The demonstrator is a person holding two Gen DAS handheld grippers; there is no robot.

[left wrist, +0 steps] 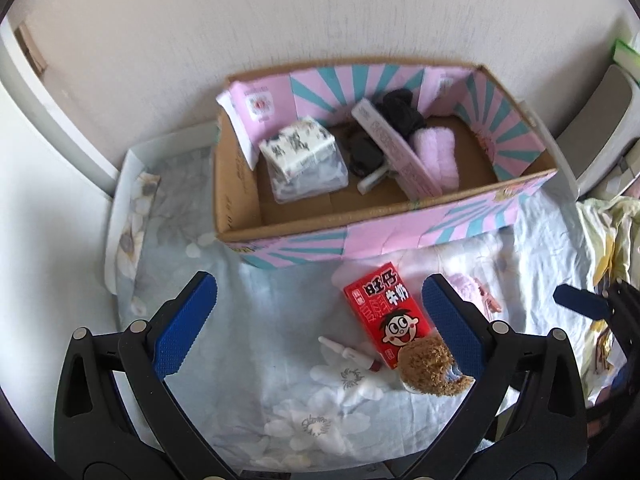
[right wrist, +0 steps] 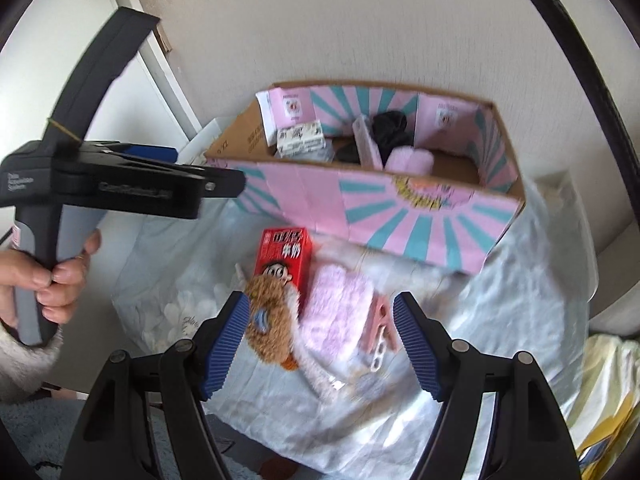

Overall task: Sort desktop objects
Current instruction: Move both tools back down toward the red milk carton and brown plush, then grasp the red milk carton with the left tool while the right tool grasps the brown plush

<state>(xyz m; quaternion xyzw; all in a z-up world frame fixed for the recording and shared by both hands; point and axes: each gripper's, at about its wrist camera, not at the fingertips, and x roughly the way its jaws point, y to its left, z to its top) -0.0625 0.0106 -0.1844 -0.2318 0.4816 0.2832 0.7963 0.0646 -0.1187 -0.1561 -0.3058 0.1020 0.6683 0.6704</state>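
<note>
A pink and teal cardboard box (left wrist: 304, 246) (right wrist: 360, 210) stands at the back of the table. It holds a tissue pack (left wrist: 298, 148), black items, a pink divider and a pink fluffy cloth (left wrist: 436, 150). In front of it lie a red milk carton (left wrist: 386, 314) (right wrist: 284, 260), a brown plush toy (left wrist: 430, 364) (right wrist: 270, 328), a pink fluffy cloth (right wrist: 336, 316) and a pink clip (right wrist: 380, 332). My left gripper (left wrist: 316, 320) is open above the sheet, left of the carton. My right gripper (right wrist: 322, 344) is open over the plush and pink cloth.
A pale floral sheet (left wrist: 280, 380) covers the table. A small white tube (left wrist: 348, 354) lies beside the carton. A white wall is behind the box. Yellow-white bedding (right wrist: 600, 400) is at the right. A white tray rim (left wrist: 120, 208) is at the left.
</note>
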